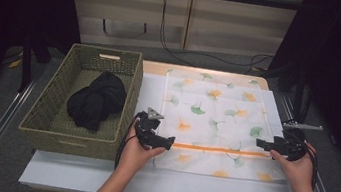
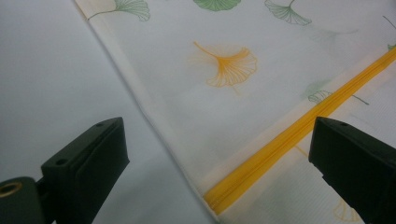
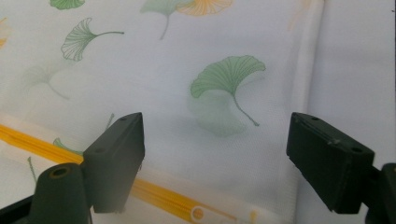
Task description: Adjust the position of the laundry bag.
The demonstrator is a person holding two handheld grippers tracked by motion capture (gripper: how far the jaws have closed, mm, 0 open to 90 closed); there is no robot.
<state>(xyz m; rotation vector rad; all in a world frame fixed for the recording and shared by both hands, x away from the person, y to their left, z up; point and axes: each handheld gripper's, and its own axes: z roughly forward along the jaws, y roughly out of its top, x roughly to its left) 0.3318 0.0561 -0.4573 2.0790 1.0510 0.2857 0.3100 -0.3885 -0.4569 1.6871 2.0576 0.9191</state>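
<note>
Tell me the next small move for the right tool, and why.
Probably lower the right tool and close it on the round zipper pull: its jaws stand open over the mesh bag's edge, holding nothing, with the orange zipper shut.

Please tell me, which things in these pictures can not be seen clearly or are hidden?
- Black cloth in the wicker basket, high view: bundled up, so the kind of garment cannot be told.
- Yellow zipper of the leaf-print bag: the left gripper view's edge cuts off its far end; whether it is closed is too fine to tell.
- Zipper pull, right gripper view: the bottom edge cuts it off.
</note>
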